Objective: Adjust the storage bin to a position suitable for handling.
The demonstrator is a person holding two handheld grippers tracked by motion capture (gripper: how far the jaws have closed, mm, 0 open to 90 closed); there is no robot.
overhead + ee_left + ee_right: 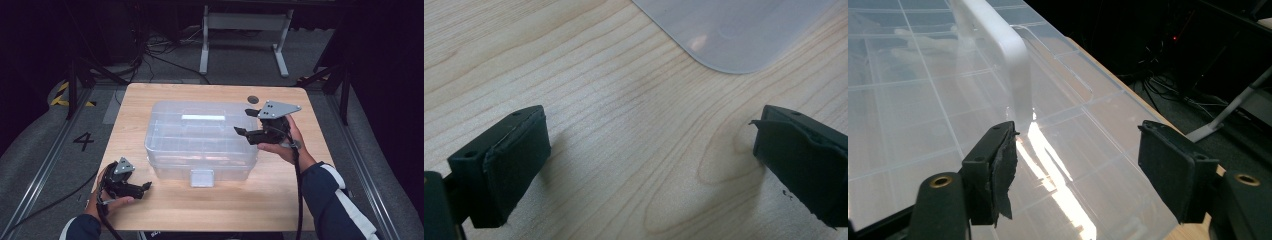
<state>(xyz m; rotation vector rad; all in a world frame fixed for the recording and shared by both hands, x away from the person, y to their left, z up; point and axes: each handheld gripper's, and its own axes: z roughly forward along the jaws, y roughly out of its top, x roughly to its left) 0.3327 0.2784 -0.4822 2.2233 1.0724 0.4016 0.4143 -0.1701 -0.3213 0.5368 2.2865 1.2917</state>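
The wooden surface [215, 210] takes up the middle of the high view, and the clear plastic organizer box [200, 140] sits at its centre, lid down, white handle [203, 118] lying flat on top and the front latch [202, 177] facing me at the lower edge.

My right gripper [248, 123] hovers at the box's right end, right of centre in that frame, jaws spread wide and holding nothing. In the right gripper view the handle [1008, 55] runs from the upper left toward my near jaw, and the lid [908, 100] shows its divided compartments beneath; whether anything lies inside them I can't make out through the glare.

My left gripper [146, 185] rests low at the lower left, jaws likewise apart and empty, with a rounded corner of the box [734, 35] at the top of its own view.

To do this well, I think I should brace the box's right end with my right gripper, bring the left across to the latch, and lift squarely so the box doesn't slide.
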